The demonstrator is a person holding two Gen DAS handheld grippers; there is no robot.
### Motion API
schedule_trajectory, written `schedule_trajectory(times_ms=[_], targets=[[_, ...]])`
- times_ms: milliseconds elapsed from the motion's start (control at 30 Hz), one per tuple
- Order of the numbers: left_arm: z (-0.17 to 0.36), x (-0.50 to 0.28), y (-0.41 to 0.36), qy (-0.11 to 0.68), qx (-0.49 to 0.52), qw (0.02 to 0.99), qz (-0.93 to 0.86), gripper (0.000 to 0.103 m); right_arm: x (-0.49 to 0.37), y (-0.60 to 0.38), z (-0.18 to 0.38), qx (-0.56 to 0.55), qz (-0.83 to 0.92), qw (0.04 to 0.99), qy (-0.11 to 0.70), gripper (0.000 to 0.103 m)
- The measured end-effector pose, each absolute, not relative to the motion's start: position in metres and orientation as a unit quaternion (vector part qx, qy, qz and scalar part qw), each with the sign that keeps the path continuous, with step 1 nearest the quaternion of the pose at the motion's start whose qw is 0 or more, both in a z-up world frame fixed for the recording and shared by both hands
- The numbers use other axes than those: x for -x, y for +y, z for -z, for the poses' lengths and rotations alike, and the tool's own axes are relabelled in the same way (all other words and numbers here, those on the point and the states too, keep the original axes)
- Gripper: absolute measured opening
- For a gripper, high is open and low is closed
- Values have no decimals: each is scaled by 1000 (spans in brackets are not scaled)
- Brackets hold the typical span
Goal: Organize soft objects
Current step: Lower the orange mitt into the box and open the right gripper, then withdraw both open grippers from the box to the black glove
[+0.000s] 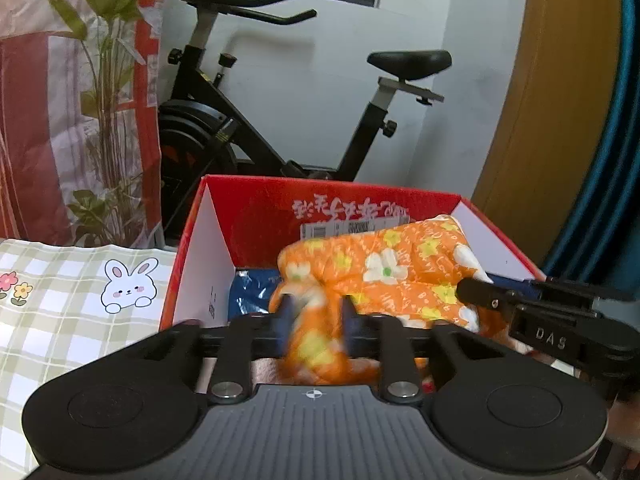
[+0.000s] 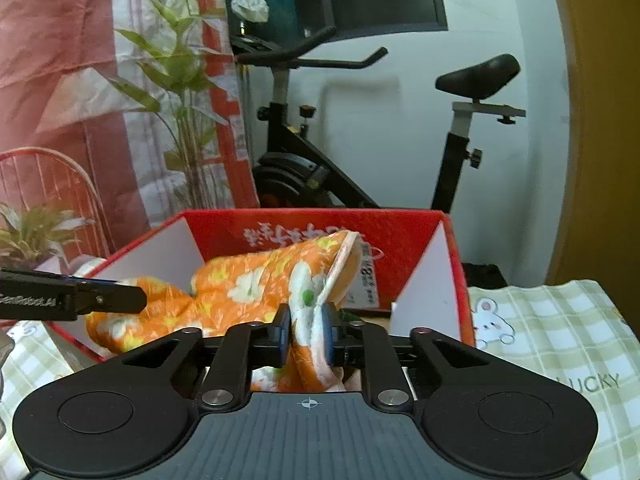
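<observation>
An orange floral cloth (image 1: 392,276) (image 2: 248,284) lies slumped across the inside of a red cardboard box (image 1: 320,184) (image 2: 312,214). My left gripper (image 1: 316,312) is at the box's near edge; its jaws stand apart around a blurred fold of the cloth, which hangs loose between them. My right gripper (image 2: 306,328) has its blue pads against a white-edged fold of the same cloth. Each gripper shows in the other's view, the right gripper (image 1: 480,296) at the right and the left gripper (image 2: 136,300) at the left. A blue packet (image 1: 248,296) lies under the cloth in the box.
The box sits on a green checked tablecloth (image 1: 60,300) (image 2: 560,340) with bunny prints. Behind it stand a black exercise bike (image 1: 240,128), a leafy plant (image 1: 108,120) and a red patterned curtain. A wooden door edge is at the right.
</observation>
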State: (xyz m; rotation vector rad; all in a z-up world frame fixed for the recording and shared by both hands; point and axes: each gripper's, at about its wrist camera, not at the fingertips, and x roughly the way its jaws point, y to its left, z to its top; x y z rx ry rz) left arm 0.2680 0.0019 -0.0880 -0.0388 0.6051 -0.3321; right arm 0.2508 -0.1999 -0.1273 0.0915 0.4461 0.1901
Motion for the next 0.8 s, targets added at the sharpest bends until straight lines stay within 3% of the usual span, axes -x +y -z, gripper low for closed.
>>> schedule_trajectory(times_ms=[33, 67, 433, 800], targets=[[88, -267, 3, 295, 16, 941, 163, 50, -250, -200, 128, -44, -89, 970, 221, 26], [87, -264, 4, 292, 14, 942, 163, 54, -248, -201, 128, -43, -86, 971, 221, 27], [72, -236, 14, 294, 1, 939, 177, 61, -212, -195, 115, -35, -87, 973, 210, 38], [77, -159, 40, 309, 35, 937, 160, 60, -145, -181, 104, -32, -112, 974, 196, 38]])
